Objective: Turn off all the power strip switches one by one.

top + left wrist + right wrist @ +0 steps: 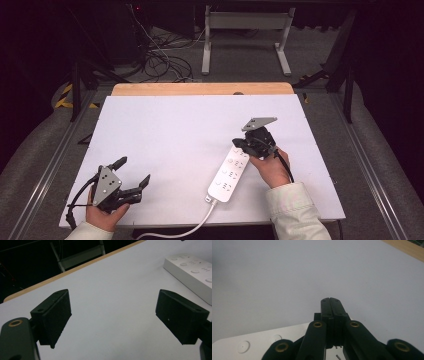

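We see a dark room with a tangle of cables (160, 57) on the floor and a white metal frame (245, 35) standing at the back. In front of it is a big white table (175, 130) with a wooden strip (200, 89) along its far edge. On the right side of the table lies a long white power strip (229, 174), slanted, with its near end close to the front edge. Its white cord (192, 229) runs off that edge. The right gripper (245, 144) is over the far end of the power strip, and in the right gripper view its two black jaws are pressed flat together with nothing between them. The left gripper (134, 172) is held at the near left corner of the table, well apart from the power strip. Its jaws are spread wide, and between them we see just bare table.
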### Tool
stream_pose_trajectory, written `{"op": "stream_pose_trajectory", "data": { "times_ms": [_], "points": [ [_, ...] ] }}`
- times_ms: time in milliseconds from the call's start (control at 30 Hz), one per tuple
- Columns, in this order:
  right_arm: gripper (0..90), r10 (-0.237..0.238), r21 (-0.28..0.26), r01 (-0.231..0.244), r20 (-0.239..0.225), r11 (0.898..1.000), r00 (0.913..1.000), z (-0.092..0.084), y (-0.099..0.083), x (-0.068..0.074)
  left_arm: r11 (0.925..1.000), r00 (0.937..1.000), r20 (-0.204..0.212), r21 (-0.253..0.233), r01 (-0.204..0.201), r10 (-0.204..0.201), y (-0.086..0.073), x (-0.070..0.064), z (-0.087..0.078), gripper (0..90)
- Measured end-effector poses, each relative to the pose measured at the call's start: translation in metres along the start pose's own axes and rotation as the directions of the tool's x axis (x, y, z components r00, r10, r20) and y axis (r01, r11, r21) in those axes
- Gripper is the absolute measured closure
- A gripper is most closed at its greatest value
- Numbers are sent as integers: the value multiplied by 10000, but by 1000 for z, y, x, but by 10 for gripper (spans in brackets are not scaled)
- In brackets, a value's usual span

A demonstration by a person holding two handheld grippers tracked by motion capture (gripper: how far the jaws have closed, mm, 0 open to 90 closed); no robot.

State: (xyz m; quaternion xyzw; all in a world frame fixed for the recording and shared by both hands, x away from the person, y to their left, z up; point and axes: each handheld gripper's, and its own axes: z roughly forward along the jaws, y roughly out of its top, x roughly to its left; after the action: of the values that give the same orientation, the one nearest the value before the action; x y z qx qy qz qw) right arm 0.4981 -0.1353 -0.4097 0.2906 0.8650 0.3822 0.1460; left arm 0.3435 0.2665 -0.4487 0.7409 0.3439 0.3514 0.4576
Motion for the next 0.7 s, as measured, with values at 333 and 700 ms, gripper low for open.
{"op": "stream_pose_trajectory", "data": {
  "times_ms": [333,700],
  "points": [
    [464,-307,-1138,314,84,9930,9995,-30,1,10,10000,10000,63,-22,46,-46,1,0,2,139],
    [116,-498,-2015,446,-210,9785,9985,-62,-18,18,9999,9999,79,-102,78,-77,1,1,1,139]
  ]
}}
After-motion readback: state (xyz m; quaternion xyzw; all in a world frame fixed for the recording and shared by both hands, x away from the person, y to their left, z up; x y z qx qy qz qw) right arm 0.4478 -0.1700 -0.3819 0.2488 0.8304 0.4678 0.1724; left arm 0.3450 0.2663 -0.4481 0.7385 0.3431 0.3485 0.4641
